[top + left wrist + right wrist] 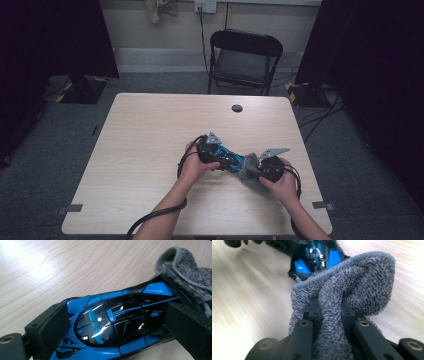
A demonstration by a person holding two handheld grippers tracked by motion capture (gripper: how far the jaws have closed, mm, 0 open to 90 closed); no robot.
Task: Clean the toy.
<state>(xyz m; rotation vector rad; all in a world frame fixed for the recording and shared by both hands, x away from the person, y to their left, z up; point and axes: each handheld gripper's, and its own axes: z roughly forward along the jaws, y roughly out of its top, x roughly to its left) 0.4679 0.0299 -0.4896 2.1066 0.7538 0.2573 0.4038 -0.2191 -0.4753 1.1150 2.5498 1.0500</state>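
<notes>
The blue-and-black toy car lies on the wooden table, toward its near right part, and you hold it across its body with your left gripper, one black jaw pressed on each flank. The left gripper view gives you the glossy roof and canopy lines up close, detail that the high view reduces to a small blue streak between your hands. At the car's far end, the grey terry cloth touches the bodywork; your right gripper has its jaws drawn narrow, pinching a fold of that cloth between them. The right gripper view shows the cloth's stitched hem lying against the car's end. From the high view you see a small dark hole in the table beyond the car, and a black folding chair past the table's far edge.
</notes>
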